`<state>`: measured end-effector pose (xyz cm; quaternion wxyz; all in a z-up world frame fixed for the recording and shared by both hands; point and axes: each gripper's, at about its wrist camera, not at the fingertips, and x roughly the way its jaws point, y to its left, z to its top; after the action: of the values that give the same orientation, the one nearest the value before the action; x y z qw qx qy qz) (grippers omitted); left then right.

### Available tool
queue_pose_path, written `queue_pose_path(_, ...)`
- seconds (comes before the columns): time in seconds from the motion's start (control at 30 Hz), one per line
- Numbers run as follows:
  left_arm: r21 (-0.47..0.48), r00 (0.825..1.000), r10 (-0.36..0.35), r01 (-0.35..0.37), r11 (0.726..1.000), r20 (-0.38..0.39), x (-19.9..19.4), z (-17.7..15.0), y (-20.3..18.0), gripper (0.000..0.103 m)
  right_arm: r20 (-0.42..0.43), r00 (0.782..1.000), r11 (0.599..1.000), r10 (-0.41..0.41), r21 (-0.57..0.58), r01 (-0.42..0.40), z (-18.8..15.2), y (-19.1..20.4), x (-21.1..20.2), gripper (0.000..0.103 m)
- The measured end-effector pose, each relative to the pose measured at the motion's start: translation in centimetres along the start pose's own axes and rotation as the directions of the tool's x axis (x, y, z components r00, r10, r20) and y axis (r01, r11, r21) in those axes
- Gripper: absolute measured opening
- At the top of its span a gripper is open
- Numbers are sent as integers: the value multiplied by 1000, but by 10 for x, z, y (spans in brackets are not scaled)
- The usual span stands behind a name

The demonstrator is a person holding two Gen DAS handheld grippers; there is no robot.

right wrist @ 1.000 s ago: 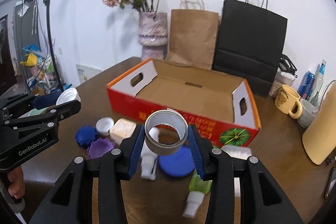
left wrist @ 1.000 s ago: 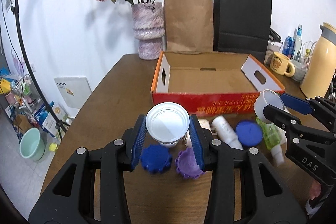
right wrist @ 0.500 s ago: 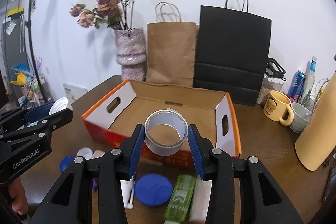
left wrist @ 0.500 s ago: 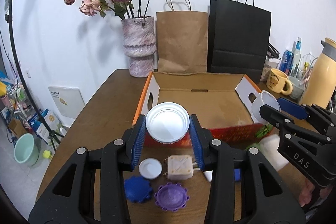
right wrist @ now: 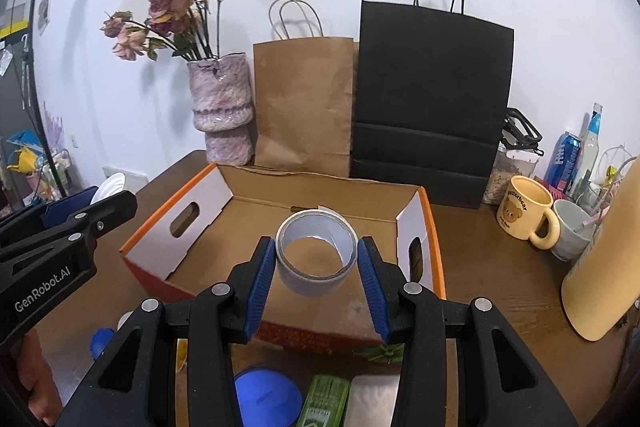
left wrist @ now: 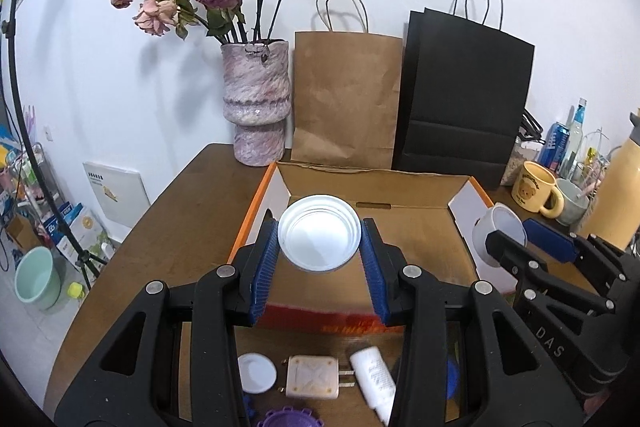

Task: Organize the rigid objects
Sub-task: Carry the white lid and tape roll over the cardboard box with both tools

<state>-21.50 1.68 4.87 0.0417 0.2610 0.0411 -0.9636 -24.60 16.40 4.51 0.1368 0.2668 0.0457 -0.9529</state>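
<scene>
- Right now the left gripper is clamped on a white round container, its open mouth facing the camera, held in the air above the near-left part of the cardboard box.
- The right gripper is closed on a roll of grey tape, pinched across its outer wall, and hangs over the near-right part of the same box — its floor looks bare.
- Both loads appear to be past the red front wall, so the step in hand is, I judge, lowering and letting go.
- To do it well: bring each piece down close to the cardboard floor before easing the jaws apart, since the roll could wander off on its edge and the container could tip if dropped from height.
- Keep the two grippers apart — container to the left, tape to the right — so neither nudges the other.
- Left on the table in front of the box: a white lid, a cream plug adapter, a white bottle, a blue lid and a green bottle.
</scene>
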Motion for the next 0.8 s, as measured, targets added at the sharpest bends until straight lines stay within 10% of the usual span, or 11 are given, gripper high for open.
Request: queue_pose_path(0.8, 39, 990, 66, -61, 997, -123, 103, 14, -6, 37, -164, 985, 998, -59, -44, 52, 10, -12, 92, 47)
